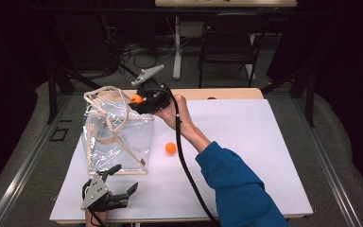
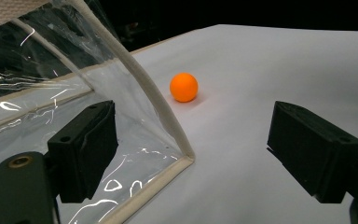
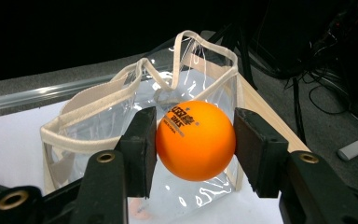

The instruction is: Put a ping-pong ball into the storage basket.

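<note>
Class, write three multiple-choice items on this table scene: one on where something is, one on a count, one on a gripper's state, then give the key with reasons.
1. Where does the loose orange ball lie?
A. inside the bag
B. on the white table beside the clear bag
C. on the floor

2. How many orange balls are there?
A. one
B. two
C. four

3. What is the state of the right gripper?
A. shut on an orange ball
B. open and empty
C. shut on a bag handle

Key: 1 B, it rests on the white table right of the clear bag. 2 B, one lies loose and the held ball is over the bag. 3 A, both pads press the ball's sides.
</note>
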`<action>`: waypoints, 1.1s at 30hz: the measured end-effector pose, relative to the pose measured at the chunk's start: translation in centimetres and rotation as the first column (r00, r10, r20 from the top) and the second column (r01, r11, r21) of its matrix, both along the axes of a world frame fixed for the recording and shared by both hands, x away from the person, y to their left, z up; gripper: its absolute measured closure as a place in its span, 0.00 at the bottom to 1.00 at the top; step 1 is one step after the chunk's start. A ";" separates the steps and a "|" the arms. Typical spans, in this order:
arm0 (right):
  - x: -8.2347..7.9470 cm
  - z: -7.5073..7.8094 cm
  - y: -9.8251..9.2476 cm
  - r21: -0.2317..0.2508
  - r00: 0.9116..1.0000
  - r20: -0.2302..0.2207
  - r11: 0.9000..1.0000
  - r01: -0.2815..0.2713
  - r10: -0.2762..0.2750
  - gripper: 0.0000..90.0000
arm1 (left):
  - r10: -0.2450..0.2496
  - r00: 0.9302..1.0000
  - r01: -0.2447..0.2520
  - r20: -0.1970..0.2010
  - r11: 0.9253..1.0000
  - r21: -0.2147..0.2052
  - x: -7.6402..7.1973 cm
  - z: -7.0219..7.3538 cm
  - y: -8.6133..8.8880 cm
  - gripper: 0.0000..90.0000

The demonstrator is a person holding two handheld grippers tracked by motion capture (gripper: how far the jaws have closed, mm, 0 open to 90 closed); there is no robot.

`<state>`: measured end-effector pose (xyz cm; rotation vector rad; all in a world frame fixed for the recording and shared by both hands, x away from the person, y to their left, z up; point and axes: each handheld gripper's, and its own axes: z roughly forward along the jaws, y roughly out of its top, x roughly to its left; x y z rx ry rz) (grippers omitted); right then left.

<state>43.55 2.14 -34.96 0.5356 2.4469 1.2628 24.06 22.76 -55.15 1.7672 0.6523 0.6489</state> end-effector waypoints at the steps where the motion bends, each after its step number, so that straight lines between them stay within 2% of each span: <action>1: 0.0 0.0 0.0 0.000 1.000 0.000 1.000 0.000 0.000 0.57 | 0.000 1.000 0.000 0.000 1.000 0.000 0.0 0.0 0.0 0.18; 2: 0.0 0.0 0.1 0.000 1.000 0.013 1.000 0.002 -0.002 0.57 | -0.002 1.000 0.002 0.000 1.000 -0.002 0.0 0.0 0.0 0.18; 7: 0.1 0.0 0.3 0.018 1.000 0.016 1.000 0.006 -0.007 0.57 | -0.001 1.000 0.001 0.000 1.000 -0.003 0.0 0.0 0.0 0.18; 11: 0.0 0.2 0.7 0.028 0.999 0.035 1.000 0.009 -0.009 0.57 | -0.001 1.000 0.001 0.002 1.000 -0.003 0.0 0.0 0.0 0.18; 23: 0.0 0.0 1.8 0.067 0.999 0.041 0.998 0.017 -0.020 0.57 | -0.001 1.000 0.001 0.000 1.000 -0.006 -0.1 0.0 0.1 0.18; 33: 0.0 -0.4 2.7 0.079 0.998 0.057 0.997 0.024 -0.029 0.57 | -0.003 1.000 0.003 0.002 1.000 -0.010 -0.1 0.0 0.1 0.18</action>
